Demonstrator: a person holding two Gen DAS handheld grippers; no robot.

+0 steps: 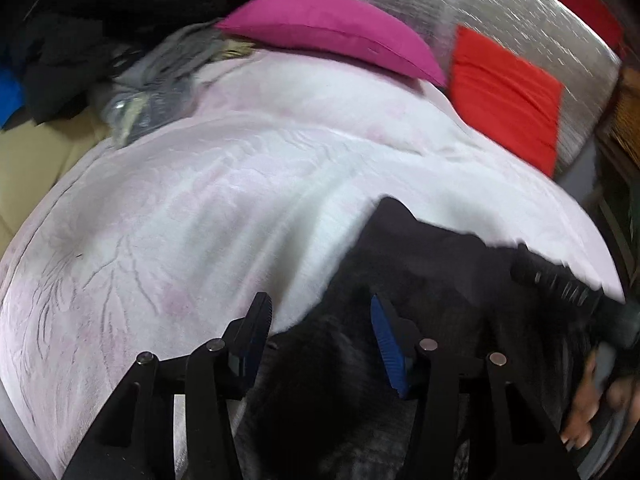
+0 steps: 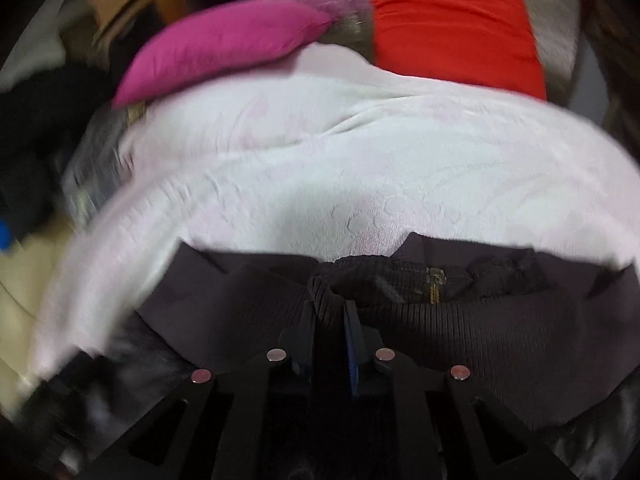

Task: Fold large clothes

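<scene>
A dark jacket [image 2: 460, 316] with a ribbed collar and a brass zipper [image 2: 434, 280] lies on a pale pink blanket [image 2: 360, 184]. My right gripper [image 2: 329, 314] is shut on a fold of the ribbed collar, which bunches up between its fingertips. In the left wrist view the same jacket [image 1: 432, 256] spreads across the lower right of the blanket [image 1: 200, 208]. My left gripper [image 1: 320, 322] hangs open over the jacket's left edge, and its pads press on nothing. A person's hand [image 1: 588, 404] shows at the right edge.
A magenta pillow [image 1: 340, 28] and a red cushion [image 1: 508, 96] lie at the far side of the blanket. A heap of dark and grey clothes [image 1: 120, 40] sits at the far left, with a tan surface [image 1: 36, 160] beside it.
</scene>
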